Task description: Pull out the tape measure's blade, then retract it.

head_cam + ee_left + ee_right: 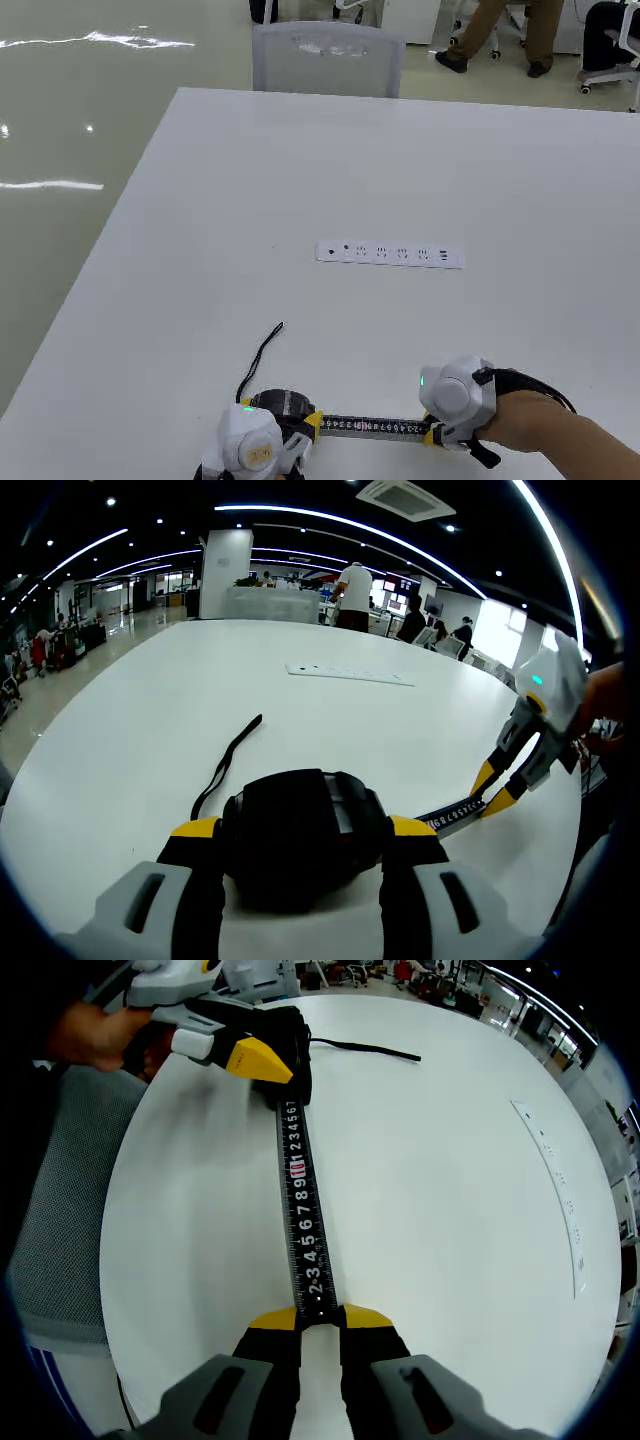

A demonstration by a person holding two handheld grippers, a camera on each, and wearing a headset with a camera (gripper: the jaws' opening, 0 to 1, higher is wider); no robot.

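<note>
At the near edge of the white table (300, 180), we see the left gripper (303, 830) closed to the width of the black tape measure case (300, 805), one yellow-tipped jaw pressed to each side of it. The case rests on the tabletop. The right gripper (320, 1317) is closed almost completely, its two yellow tips pinching the free end of the blade (300, 1200).

In the head view the blade (372, 427) lies flat and straight on the table between the left gripper (282, 412) and the right gripper (432, 432), its printed numbers facing up. The person's hand (525, 420) grips the right gripper.

From the case a thin black wrist strap (262, 352) trails away across the tabletop, loose and touching neither gripper.

Farther out, near the middle of the table and well apart from the tape measure, we see a white power strip (390, 254) lying flat. Beyond the table's far edge stands a grey chair (325, 55), and behind it we see seated people (500, 30) on the glossy floor.
</note>
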